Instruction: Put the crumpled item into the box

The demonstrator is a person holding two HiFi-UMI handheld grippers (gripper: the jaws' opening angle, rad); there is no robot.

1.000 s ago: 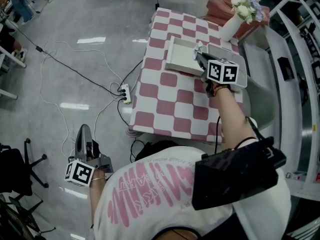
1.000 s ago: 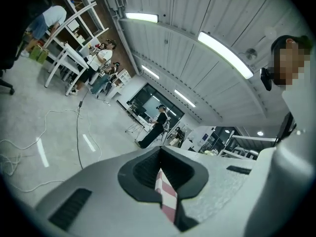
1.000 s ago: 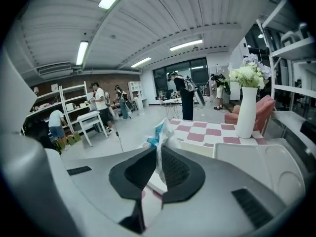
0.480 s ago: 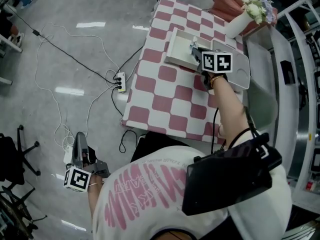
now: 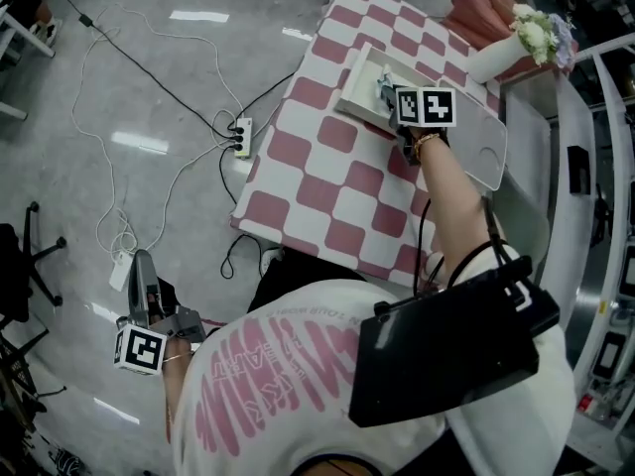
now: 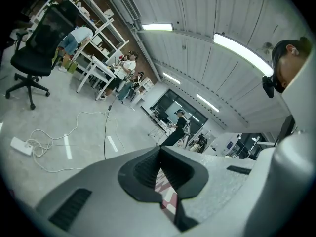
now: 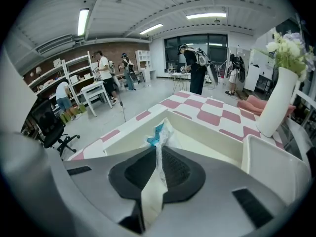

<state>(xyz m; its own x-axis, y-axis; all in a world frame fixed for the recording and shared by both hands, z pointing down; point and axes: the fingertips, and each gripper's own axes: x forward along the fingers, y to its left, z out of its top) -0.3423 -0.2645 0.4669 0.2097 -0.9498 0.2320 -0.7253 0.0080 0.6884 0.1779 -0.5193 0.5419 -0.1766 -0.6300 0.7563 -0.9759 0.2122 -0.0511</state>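
Note:
My right gripper (image 5: 386, 93) reaches over the cream box (image 5: 359, 95) on the checkered table and is shut on the crumpled item (image 7: 159, 147), a white wrapper with a blue patch. In the right gripper view the wrapper sticks up between the jaws, above the box (image 7: 205, 132) and its open inside. My left gripper (image 5: 140, 278) hangs low at my left side over the floor, far from the table. Its jaws (image 6: 160, 174) are closed with nothing between them.
The box's lid (image 5: 482, 147) lies on the table to the right of the box. A white vase with flowers (image 5: 521, 43) stands at the table's far corner. A power strip and cables (image 5: 241, 137) lie on the floor to the left. People stand in the background.
The head view has shifted, so the table sits higher and more tilted. My right gripper stays over the box with the wrapper. My left gripper has dropped lower and further left.

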